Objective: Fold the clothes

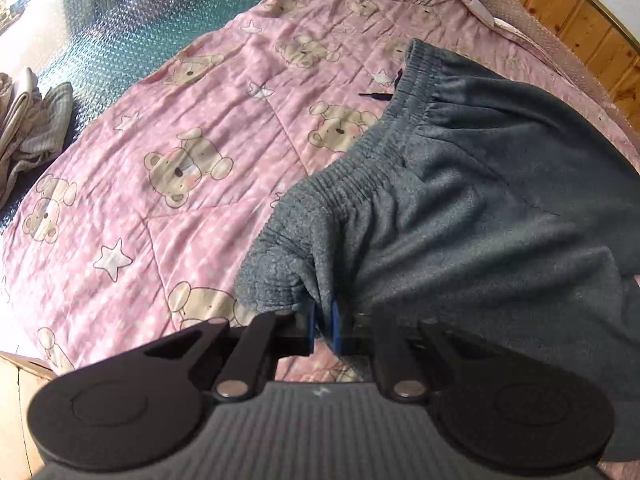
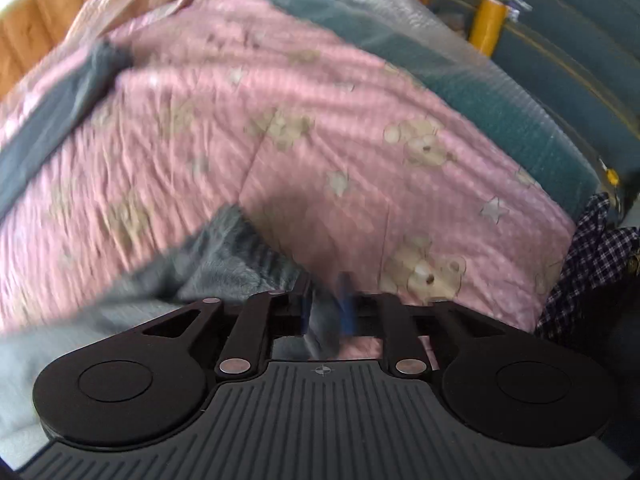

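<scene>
Grey fleece trousers (image 1: 480,184) lie waistband-up on pink bear quilt (image 1: 160,128) over bed. Left claw (image 1: 323,326) pinched tight on waistband corner. Right claw (image 2: 326,312) partly parted, grey fabric between pads; grip unclear, view blurred. Beige clothes (image 1: 28,120) far left; checked garment (image 2: 588,264) at right.

Left hand-held gripper (image 1: 323,330), blue pads nearly together, pinching the elastic waistband of grey fleece trousers (image 1: 480,200). Trousers spreading ahead and to the right over a pink bear-print quilt (image 1: 160,120). Far left, beige crumpled clothes (image 1: 28,120) lying on bubble wrap (image 1: 120,20).
</scene>
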Demonstrator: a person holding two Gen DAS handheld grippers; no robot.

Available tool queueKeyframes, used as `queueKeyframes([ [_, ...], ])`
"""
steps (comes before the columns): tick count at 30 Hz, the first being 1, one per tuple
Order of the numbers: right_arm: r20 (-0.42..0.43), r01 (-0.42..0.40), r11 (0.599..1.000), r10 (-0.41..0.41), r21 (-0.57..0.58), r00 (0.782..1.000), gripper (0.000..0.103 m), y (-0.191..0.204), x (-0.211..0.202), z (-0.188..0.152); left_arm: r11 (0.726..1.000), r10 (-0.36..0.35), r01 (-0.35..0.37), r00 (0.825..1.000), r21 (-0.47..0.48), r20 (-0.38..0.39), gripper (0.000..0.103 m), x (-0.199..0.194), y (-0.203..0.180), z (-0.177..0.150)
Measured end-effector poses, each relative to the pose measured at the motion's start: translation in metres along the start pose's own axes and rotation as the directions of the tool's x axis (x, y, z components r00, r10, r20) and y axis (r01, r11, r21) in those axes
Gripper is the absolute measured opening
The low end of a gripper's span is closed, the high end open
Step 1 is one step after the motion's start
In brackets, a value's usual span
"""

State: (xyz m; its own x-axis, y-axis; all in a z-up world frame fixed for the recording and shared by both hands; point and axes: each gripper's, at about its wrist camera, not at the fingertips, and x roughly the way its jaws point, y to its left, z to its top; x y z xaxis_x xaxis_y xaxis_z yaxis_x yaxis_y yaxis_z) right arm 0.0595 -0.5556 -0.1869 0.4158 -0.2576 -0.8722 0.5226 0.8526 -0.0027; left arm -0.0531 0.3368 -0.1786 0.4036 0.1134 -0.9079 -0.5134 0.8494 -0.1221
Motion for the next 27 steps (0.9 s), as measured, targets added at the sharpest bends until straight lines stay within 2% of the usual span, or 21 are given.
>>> queueKeyframes([
  [1, 0.055, -0.011, 1.000, 0.011, 0.002, 0.998, 0.047, -0.002, -0.011, -0.003, 1.000, -0.004, 0.004, 1.000, 0.000, 0.011, 0.013, -0.005, 0.001, -0.001],
  [2, 0.111, -0.022, 1.000, 0.021, 0.004, 0.994, 0.066, -0.004, -0.022, -0.006, 1.000, -0.006, 0.006, 1.000, 0.004, 0.020, 0.014, -0.010, 0.002, -0.002],
  [3, 0.167, -0.029, 1.000, 0.029, -0.002, 0.985, 0.074, -0.006, -0.031, -0.007, 1.000, -0.004, 0.004, 1.000, 0.010, 0.028, 0.016, -0.014, 0.002, -0.003],
  [4, 0.205, -0.033, 0.999, 0.038, -0.025, 0.978, 0.075, -0.004, -0.036, -0.007, 1.000, -0.001, 0.000, 1.000, 0.016, 0.031, 0.017, -0.017, 0.002, -0.003],
  [6, 0.200, -0.065, 0.994, 0.082, -0.091, 0.976, 0.075, 0.004, -0.030, 0.006, 0.999, 0.015, -0.016, 0.999, 0.034, 0.034, 0.018, -0.021, -0.001, -0.003],
  [9, 0.094, -0.151, 0.972, 0.170, -0.181, 0.981, 0.078, 0.022, 0.001, 0.025, 0.998, 0.043, -0.044, 0.998, 0.047, 0.040, 0.018, -0.022, -0.009, 0.003],
  [10, 0.054, -0.135, 0.967, 0.150, -0.214, 0.987, 0.077, 0.030, 0.014, 0.027, 0.997, 0.055, -0.057, 0.998, 0.046, 0.044, 0.018, -0.022, -0.013, 0.005],
  [11, 0.016, -0.113, 0.963, 0.121, -0.246, 0.993, 0.072, 0.036, 0.028, 0.028, 0.997, 0.068, -0.070, 0.997, 0.045, 0.047, 0.018, -0.022, -0.017, 0.008],
  [12, -0.022, -0.113, 0.956, 0.112, -0.272, 0.994, 0.037, 0.039, 0.040, 0.028, 0.996, 0.081, -0.083, 0.995, 0.043, 0.052, 0.018, -0.022, -0.021, 0.011],
  [13, -0.031, -0.160, 0.951, 0.157, -0.264, 0.987, 0.017, 0.038, 0.042, 0.031, 0.994, 0.096, -0.098, 0.993, 0.039, 0.064, 0.018, -0.023, -0.026, 0.014],
  [14, -0.040, -0.206, 0.945, 0.203, -0.255, 0.978, 0.017, 0.038, 0.044, 0.034, 0.993, 0.110, -0.113, 0.991, 0.031, 0.073, 0.018, -0.024, -0.029, 0.016],
  [16, 0.031, -0.199, 0.952, 0.212, -0.231, 0.977, 0.017, 0.034, 0.034, 0.043, 0.990, 0.139, -0.140, 0.988, -0.001, 0.073, 0.018, -0.025, -0.032, 0.020],
  [18, 0.056, -0.215, 0.957, 0.230, -0.194, 0.972, 0.015, 0.032, 0.038, 0.054, 0.981, 0.191, -0.192, 0.980, 0.012, 0.053, 0.018, -0.019, -0.036, 0.020],
  [20, 0.033, -0.176, 0.968, 0.185, -0.179, 0.982, 0.004, 0.032, 0.058, 0.065, 0.967, 0.249, -0.251, 0.968, 0.048, 0.032, 0.018, -0.012, -0.041, 0.017],
  [21, 0.023, -0.121, 0.976, 0.127, -0.180, 0.992, 0.004, 0.032, 0.070, 0.067, 0.960, 0.273, -0.274, 0.962, 0.064, 0.024, 0.018, -0.011, -0.043, 0.015],
  [23, 0.016, -0.097, 0.980, 0.101, -0.172, 0.995, 0.010, 0.026, 0.078, 0.069, 0.952, 0.293, -0.296, 0.955, 0.075, 0.041, 0.023, -0.022, -0.045, 0.012],
  [24, 0.058, -0.120, 0.974, 0.133, -0.194, 0.989, 0.017, 0.024, 0.059, 0.068, 0.948, 0.303, -0.307, 0.952, 0.081, 0.050, 0.027, -0.027, -0.046, 0.010],
  [27, 0.179, -0.181, 0.947, 0.232, -0.264, 0.956, 0.019, 0.020, 0.002, 0.066, 0.954, 0.288, -0.296, 0.950, 0.051, 0.122, 0.036, -0.058, -0.042, 0.010],
])
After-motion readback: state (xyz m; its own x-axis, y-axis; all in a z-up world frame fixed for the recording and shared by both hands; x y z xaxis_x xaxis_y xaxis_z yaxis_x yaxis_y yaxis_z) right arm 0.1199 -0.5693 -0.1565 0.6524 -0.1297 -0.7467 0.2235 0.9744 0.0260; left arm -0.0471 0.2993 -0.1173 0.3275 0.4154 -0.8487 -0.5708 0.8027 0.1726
